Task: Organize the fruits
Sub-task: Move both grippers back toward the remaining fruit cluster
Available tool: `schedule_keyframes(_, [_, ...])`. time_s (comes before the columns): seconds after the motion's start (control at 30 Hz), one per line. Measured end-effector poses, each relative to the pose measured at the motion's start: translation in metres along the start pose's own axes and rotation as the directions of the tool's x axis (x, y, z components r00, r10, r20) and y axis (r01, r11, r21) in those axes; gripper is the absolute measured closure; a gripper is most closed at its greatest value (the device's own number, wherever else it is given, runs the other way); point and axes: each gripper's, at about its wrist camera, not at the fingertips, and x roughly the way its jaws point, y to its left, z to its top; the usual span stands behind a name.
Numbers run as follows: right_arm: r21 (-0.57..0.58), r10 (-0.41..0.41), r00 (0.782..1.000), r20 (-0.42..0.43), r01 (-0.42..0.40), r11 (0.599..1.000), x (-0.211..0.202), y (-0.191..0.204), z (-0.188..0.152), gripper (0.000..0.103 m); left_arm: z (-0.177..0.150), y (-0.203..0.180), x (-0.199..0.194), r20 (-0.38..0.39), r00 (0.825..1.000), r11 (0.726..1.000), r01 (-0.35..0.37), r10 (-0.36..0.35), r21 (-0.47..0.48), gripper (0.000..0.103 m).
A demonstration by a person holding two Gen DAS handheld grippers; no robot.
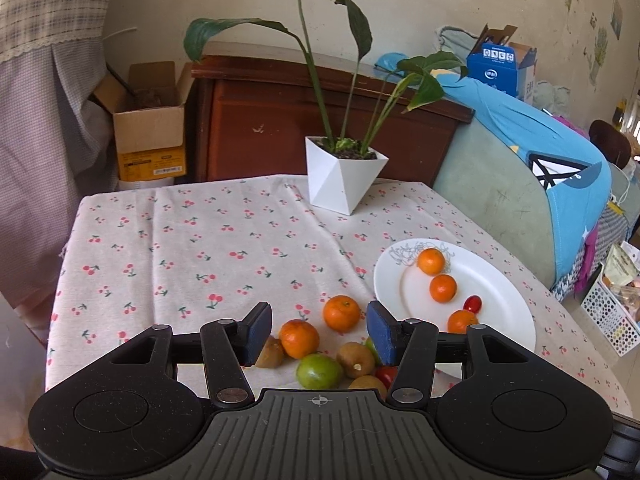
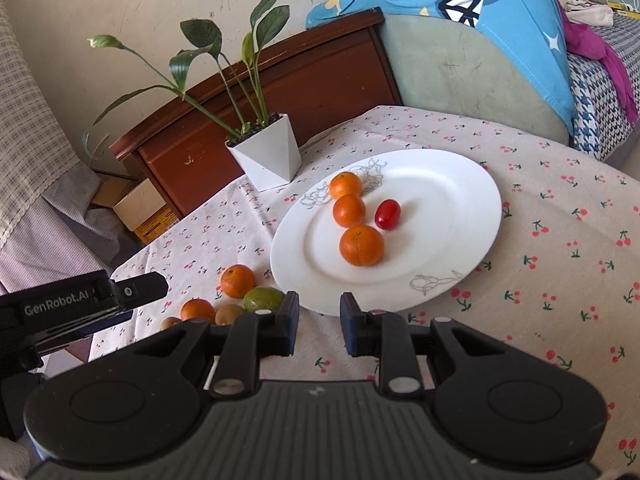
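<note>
A white plate (image 2: 440, 184) holds three small oranges (image 2: 361, 245) and a red cherry tomato (image 2: 387, 214); it also shows in the left wrist view (image 1: 500, 304). Loose fruit lies left of the plate: two oranges (image 1: 299, 338), a green lime (image 1: 319, 371), brown kiwis (image 1: 355, 359) and a cherry tomato (image 1: 386, 375). My left gripper (image 1: 319, 332) is open and empty, hovering above this pile. My right gripper (image 2: 319, 324) is open and empty, just short of the plate's near rim. The left gripper also shows in the right wrist view (image 2: 132, 290).
A white angular pot with a leafy plant (image 1: 344, 178) stands at the back of the cherry-print tablecloth (image 1: 180, 248). A wooden cabinet (image 1: 260, 120), a cardboard box (image 1: 150, 124) and a sofa with blue cloth (image 1: 532, 152) surround the table.
</note>
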Motion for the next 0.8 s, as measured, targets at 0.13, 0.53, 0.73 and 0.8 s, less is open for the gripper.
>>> schedule_keyframes(0.13, [-0.014,0.034,0.999,-0.028,-0.034,0.999,0.005,0.005,-0.005,0.079,-0.004,0.013,-0.003,-0.026,0.999,0.999,-0.033,0.032,-0.022,0.052])
schedule_keyframes(0.53, [-0.021,0.083,0.995,-0.061,-0.085,0.996,0.022,0.014,-0.012,0.079,-0.029,0.018,-0.003,-0.087,0.996,0.998,-0.026,0.03,0.052,0.052])
schedule_keyframes(0.73, [-0.021,0.086,0.994,-0.073,-0.088,0.996,0.032,0.017,-0.014,0.079,-0.036,0.02,0.0,-0.103,0.995,0.998,-0.015,0.021,0.061,0.052])
schedule_keyframes(0.8, [-0.026,0.086,0.993,-0.079,-0.088,0.996,0.035,0.018,-0.015,0.079,-0.036,0.02,0.001,-0.108,0.994,0.998,-0.008,0.015,0.06,0.052])
